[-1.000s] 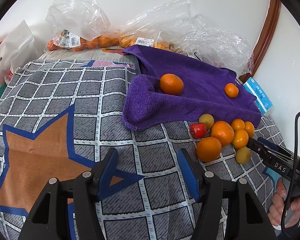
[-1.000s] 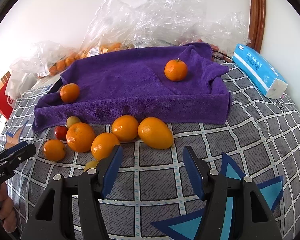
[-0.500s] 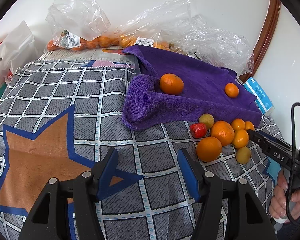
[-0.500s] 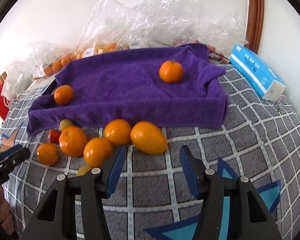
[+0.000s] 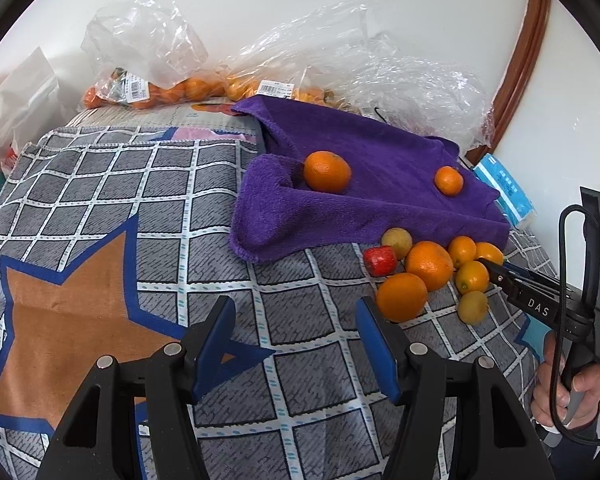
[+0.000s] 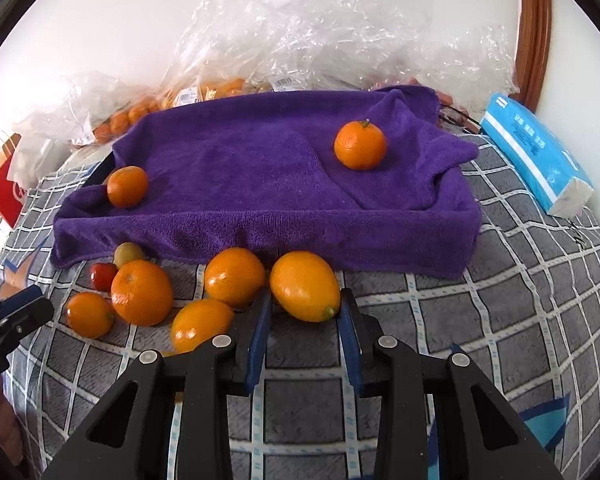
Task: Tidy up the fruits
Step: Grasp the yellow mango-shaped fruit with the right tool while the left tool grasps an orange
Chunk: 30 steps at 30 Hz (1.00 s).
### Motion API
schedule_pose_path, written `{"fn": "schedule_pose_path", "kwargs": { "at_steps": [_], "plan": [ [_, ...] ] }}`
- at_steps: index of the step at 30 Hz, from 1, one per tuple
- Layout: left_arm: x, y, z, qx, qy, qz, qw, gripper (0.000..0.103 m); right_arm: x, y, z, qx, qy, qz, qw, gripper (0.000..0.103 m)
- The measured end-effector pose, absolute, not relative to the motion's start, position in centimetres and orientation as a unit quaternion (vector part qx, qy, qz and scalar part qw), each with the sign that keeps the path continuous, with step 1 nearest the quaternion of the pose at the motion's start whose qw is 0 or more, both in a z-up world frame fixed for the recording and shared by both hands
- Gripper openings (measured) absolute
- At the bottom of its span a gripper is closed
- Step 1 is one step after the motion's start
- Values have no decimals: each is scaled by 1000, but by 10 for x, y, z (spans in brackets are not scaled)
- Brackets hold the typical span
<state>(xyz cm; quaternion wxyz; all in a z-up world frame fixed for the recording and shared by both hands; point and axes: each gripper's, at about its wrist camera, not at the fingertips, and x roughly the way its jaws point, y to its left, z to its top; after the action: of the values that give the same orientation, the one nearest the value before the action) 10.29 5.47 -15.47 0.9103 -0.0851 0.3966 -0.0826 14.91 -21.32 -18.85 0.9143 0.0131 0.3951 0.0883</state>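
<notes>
1. The purple towel (image 6: 260, 184) serves as the landmark; it is draped over a low box shape on the grey checked blanket (image 6: 520, 280).
2. Two oranges sit on the towel: one tangerine with a stem (image 6: 360, 145) toward its right back part, another tangerine (image 6: 127, 186) at its left front corner.
3. A cluster of fruit lies on the blanket just in front of the towel's front edge.
4. In that cluster, the oval orange fruit (image 6: 305, 285) is the rightmost piece, close to the towel's front edge.
5. The right gripper (image 6: 306, 316) has just been closing its jaws; its blue pads flank the near end of the oval orange fruit and appear to touch it on both sides.
6. Left of that fruit lie a round orange (image 6: 234, 277), a larger orange (image 6: 142, 293), a small orange (image 6: 89, 314), a red fruit (image 6: 103, 276) and a yellowish fruit (image 6: 128, 253) nearest the towel's left front corner.
7. The left gripper (image 5: 296, 340) hovers over bare blanket, in front of and to the left of the towel, its jaws apart with nothing between them.
8. A blue tissue pack (image 6: 536, 152) lies to the right of the towel.
9. Clear plastic bags (image 6: 300, 40) with more oranges are piled behind the towel, against the wall.
</notes>
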Motion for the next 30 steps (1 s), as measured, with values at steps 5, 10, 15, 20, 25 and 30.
{"fn": "schedule_pose_path", "kwargs": {
  "at_steps": [5, 10, 15, 20, 25, 30],
  "plan": [
    [97, 29, -148, -75, 414, -121, 899, 59, 127, -223, -189, -2, 391, 85, 916, 33],
    [108, -5, -145, -42, 420, -129, 897, 59, 111, -236, -193, 9, 403, 93, 910, 33],
    [122, -16, -156, -44, 432, -111, 894, 59, 95, -245, -195, 19, 405, 99, 909, 33],
    [126, -18, -160, -29, 427, -100, 898, 34, 93, -247, -195, 17, 401, 107, 910, 33],
    [122, -14, -157, -5, 417, -77, 906, 34, 101, -245, -191, 14, 390, 105, 915, 46],
    [123, -9, -161, -11, 419, -75, 905, 35, 112, -240, -195, 9, 397, 97, 913, 48]
  ]
}}
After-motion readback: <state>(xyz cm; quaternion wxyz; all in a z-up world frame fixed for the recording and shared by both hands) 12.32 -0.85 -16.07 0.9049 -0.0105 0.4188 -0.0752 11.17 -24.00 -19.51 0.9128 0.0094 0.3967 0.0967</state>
